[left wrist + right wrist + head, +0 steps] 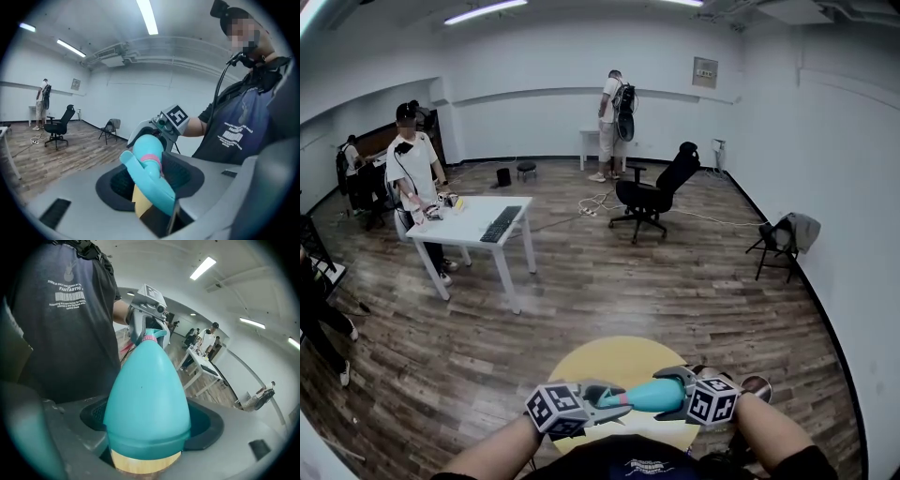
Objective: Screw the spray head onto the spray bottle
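Head view showed the bottle (656, 396) at 6 o'clock: your right gripper (680, 386) clamped its body, your left gripper (615, 405) pinched the spray head (149, 171) (already seated on it); final tightening likely remained.

1. The spray bottle (146, 399) fills the right gripper view, hiding most of the spray head (154, 335) beyond it.
2. In the left gripper view the spray head hides most of the spray bottle.
3. Things on the far left table (469, 228) are too small to tell.
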Tool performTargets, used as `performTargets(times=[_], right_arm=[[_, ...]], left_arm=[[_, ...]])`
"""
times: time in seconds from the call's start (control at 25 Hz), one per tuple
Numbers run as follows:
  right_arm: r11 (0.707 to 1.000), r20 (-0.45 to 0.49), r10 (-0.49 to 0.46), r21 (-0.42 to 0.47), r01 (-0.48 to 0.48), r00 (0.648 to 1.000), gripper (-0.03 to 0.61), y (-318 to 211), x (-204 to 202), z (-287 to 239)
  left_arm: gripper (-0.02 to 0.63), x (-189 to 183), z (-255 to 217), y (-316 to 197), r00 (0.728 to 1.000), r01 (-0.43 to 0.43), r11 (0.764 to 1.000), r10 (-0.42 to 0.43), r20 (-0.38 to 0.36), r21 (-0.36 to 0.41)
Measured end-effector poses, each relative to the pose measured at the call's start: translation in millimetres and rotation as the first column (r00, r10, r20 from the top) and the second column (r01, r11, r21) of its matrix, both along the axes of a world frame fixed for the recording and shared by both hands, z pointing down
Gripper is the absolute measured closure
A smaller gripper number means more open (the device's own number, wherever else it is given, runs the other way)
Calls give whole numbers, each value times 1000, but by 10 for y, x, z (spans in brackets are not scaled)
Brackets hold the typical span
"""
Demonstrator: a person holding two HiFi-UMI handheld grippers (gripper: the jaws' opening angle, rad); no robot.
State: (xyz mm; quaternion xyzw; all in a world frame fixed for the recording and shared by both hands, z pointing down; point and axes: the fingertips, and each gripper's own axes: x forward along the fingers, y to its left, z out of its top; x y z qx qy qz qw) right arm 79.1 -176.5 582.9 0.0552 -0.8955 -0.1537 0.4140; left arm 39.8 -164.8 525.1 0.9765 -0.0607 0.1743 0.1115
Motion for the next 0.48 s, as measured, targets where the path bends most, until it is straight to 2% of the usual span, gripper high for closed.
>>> performTargets(times=[0.08, 0.12, 0.16, 0.2, 0.28, 0.32, 0.36, 0.4, 0.44, 0.48], right_arm=[[1000, 46, 23, -1, -23, 999, 133, -13, -16, -79], [999, 82, 45, 3, -46, 996, 133, -35, -23, -141], [997, 124, 77, 8, -79, 989, 132, -74, -25, -204], [993, 168, 116, 14, -120, 979, 132, -127, -19, -260], [979, 247, 191, 24, -203, 950, 132, -226, 5, -337], [972, 269, 217, 33, -234, 938, 133, -258, 17, -352], [966, 275, 231, 47, -253, 933, 132, -275, 23, -352], [964, 266, 233, 62, -258, 935, 132, -280, 21, -339], [965, 247, 225, 79, -251, 943, 132, -276, 11, -322], [967, 224, 212, 95, -238, 951, 132, -270, -3, -309]], left_arm=[[420, -14, -145, -56, 990, 45, 996, -55, -130, -79], [416, -41, -254, -114, 971, 70, 988, -100, -217, -141], [416, -93, -367, -198, 939, 91, 973, -155, -307, -213], [370, -174, -472, -305, 895, 102, 951, -216, -391, -292], [239, -401, -623, -525, 789, 89, 890, -337, -513, -447], [202, -523, -661, -617, 742, 78, 860, -388, -547, -504], [201, -626, -676, -686, 708, 73, 840, -423, -565, -538], [201, -689, -670, -723, 695, 74, 831, -439, -570, -551], [201, -697, -648, -724, 703, 75, 833, -434, -563, -549], [201, -644, -617, -684, 731, 69, 842, -407, -548, -534]])
